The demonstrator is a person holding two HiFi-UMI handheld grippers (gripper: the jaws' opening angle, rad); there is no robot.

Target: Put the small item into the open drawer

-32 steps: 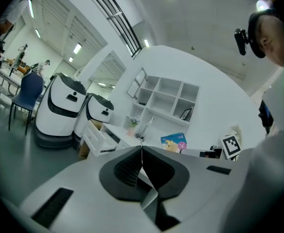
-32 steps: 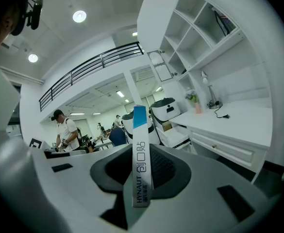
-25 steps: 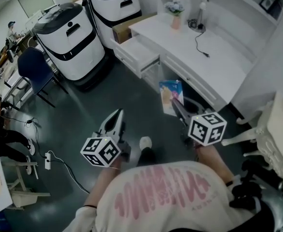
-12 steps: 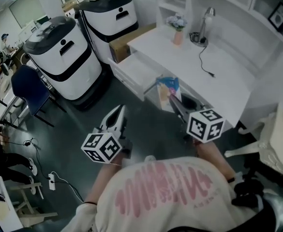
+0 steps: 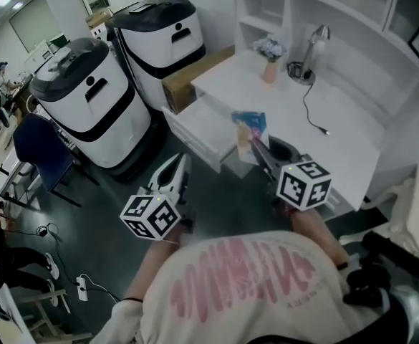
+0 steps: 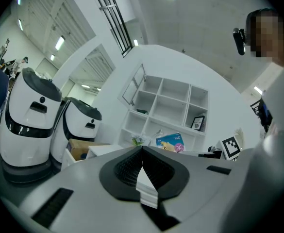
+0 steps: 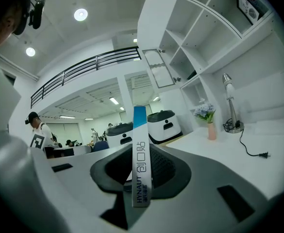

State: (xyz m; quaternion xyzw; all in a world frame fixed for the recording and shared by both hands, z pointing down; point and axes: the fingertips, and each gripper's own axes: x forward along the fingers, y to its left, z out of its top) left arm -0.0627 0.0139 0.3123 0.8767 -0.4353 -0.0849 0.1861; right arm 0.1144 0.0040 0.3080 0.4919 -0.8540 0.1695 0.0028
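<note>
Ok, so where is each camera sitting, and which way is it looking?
Head view: on the person's head, looking steeply down at the desk and open drawer; shows their shirt, left gripper and right gripper.
Left gripper view: on the left gripper, looking along its shut, empty jaws toward the shelves; the person's body fills the right edge.
Right gripper view: on the right gripper, looking along jaws clamped on the small box, toward the lamp; the person's body is at left.
Shared: all three show the small box.
</note>
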